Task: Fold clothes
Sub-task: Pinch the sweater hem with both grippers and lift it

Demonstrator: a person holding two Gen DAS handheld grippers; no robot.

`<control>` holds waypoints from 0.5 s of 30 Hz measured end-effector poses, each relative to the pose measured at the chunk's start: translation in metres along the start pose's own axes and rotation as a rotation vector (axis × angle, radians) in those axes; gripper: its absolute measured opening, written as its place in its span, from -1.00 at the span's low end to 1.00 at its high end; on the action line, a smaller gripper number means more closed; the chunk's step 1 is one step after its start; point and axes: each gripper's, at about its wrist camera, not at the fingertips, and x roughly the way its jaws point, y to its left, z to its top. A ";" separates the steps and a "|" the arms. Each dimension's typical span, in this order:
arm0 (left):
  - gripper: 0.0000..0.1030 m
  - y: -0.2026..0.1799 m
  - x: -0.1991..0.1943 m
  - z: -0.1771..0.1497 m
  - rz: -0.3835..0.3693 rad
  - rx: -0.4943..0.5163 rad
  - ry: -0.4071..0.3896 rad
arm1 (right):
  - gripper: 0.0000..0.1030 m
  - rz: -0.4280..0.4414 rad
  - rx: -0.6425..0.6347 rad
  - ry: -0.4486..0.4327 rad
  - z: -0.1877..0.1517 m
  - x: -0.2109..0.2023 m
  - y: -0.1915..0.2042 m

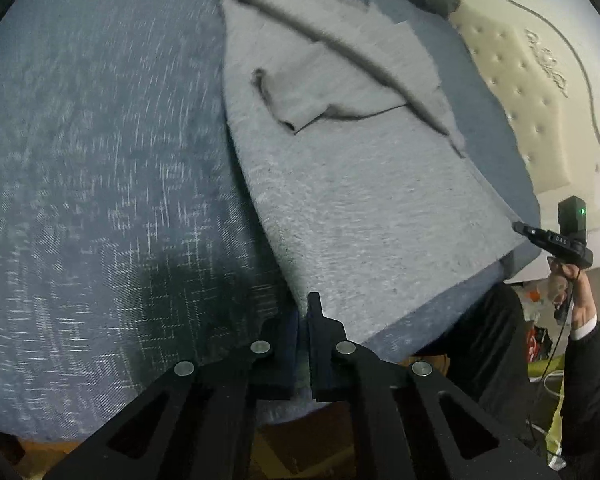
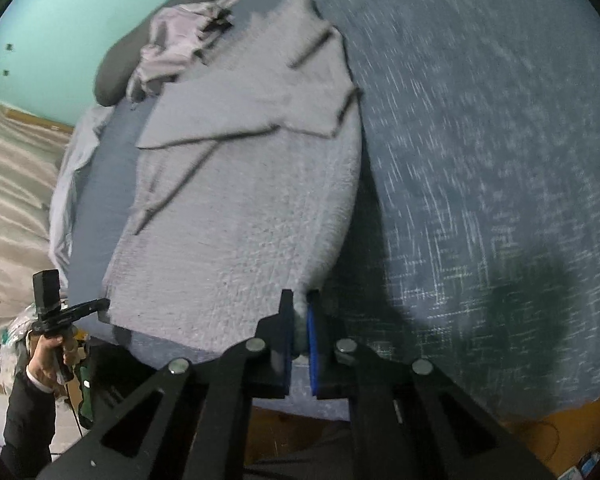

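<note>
Both clamped on the grey sweater's (image 1: 360, 200) hem corners, left gripper (image 1: 305, 320) and right gripper (image 2: 300, 320) alike; best lifted level and taut, without disturbing the folded-in sleeves (image 2: 240, 120).

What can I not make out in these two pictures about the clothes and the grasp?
Left gripper: left wrist view, its own fingers hide whether the sweater hem lies between them.
Sweater's neck: cut off by the top edge there, motion-blurred in the right wrist view.
Pale crumpled cloth: right wrist view, too blurred to name.
</note>
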 end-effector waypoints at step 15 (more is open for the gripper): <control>-0.94 -0.013 -0.056 -0.025 -0.013 0.077 -0.098 | -0.91 0.071 -0.132 -0.115 -0.019 -0.064 0.036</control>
